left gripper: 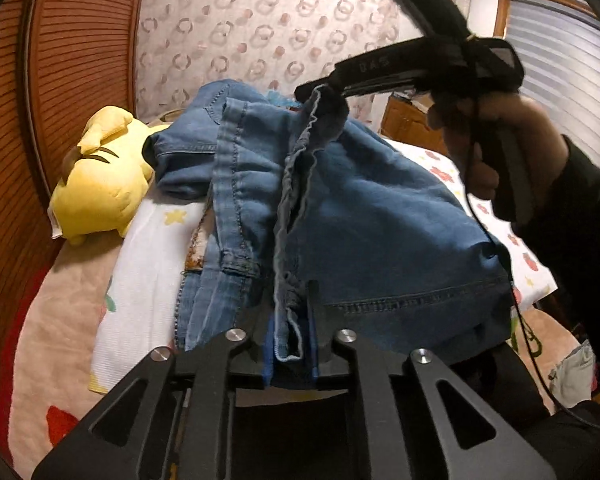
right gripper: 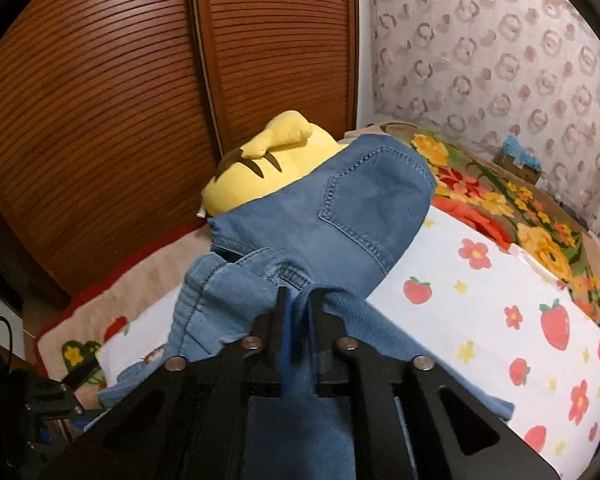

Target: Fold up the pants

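Blue denim pants lie bunched on the bed, with a back pocket facing up. In the left wrist view my left gripper has a folded hem edge of the pants between its blue pads and is closed on it. That same edge runs up to my right gripper, held by a person's hand, and the cloth hangs from its tips. In the right wrist view my right gripper has denim pinched between its jaws, and more denim drapes under its frame.
A yellow plush toy lies against the pants at the far side, by brown louvred wardrobe doors. A white strawberry-print sheet covers the bed, with a floral blanket beyond it. Patterned wallpaper backs the bed.
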